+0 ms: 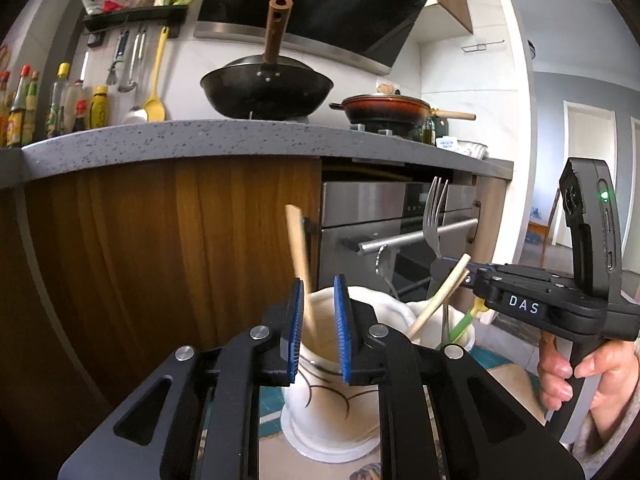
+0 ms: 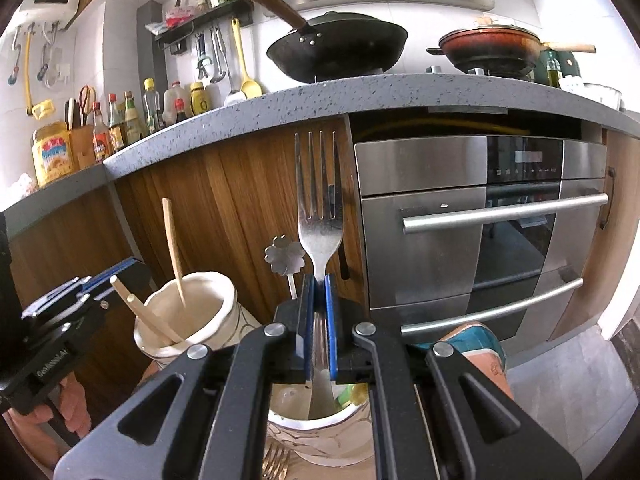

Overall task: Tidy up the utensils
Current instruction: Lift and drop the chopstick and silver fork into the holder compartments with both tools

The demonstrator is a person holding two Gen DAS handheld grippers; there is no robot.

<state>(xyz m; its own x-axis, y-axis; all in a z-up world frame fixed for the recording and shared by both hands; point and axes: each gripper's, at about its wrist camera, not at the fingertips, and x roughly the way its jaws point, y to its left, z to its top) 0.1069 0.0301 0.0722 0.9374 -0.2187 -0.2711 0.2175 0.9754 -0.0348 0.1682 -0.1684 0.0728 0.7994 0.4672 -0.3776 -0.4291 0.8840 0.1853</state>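
My left gripper (image 1: 319,286) is open over a white ceramic cup (image 1: 328,400). A wooden chopstick (image 1: 299,248) stands blurred between the blue pads, its lower end inside the cup, with neither pad pressing on it. In the right wrist view that cup (image 2: 200,320) also holds two leaning chopsticks (image 2: 140,312), and the left gripper (image 2: 92,280) is beside it. My right gripper (image 2: 319,284) is shut on a steel fork (image 2: 320,216), tines up. The fork's handle reaches down into a second white cup (image 2: 316,420). That cup also holds a flower-ended spoon (image 2: 285,258) and something green.
A grey counter (image 2: 360,96) juts out above, carrying a black wok (image 2: 336,52), a red pan (image 2: 492,50) and bottles. A steel oven with bar handles (image 2: 504,210) stands to the right. Another fork (image 2: 276,464) lies by the near cup. A hand (image 1: 560,372) grips the right tool.
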